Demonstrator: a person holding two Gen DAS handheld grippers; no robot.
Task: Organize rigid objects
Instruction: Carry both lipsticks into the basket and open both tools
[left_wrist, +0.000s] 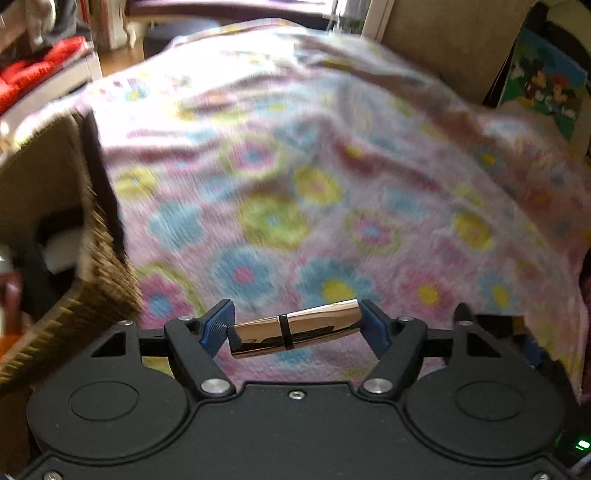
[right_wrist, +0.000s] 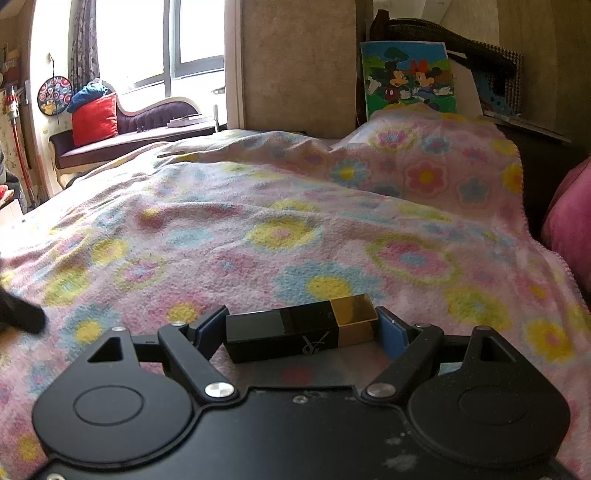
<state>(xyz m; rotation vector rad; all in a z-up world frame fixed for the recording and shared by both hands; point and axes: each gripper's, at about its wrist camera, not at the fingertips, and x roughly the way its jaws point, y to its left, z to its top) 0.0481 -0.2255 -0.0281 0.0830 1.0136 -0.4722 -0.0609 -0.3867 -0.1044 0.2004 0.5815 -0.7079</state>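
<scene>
1. The left gripper (left_wrist: 295, 326) is clamped end to end on a shiny rose-gold lipstick tube (left_wrist: 295, 328), lifted clear of the flowered blanket (left_wrist: 295, 192).
2. The right gripper (right_wrist: 301, 334) pinches a black and gold lipstick box (right_wrist: 301, 332) lengthwise, low over the same blanket.
3. A woven basket (left_wrist: 99, 280) sits at nine o'clock in the left view.
4. Farther off, a cartoon picture (right_wrist: 408, 79) leans at one o'clock.
5. A red cushion (right_wrist: 95, 120) lies on a purple chaise (right_wrist: 147, 125) under the window (right_wrist: 162, 40), at eleven o'clock.
</scene>
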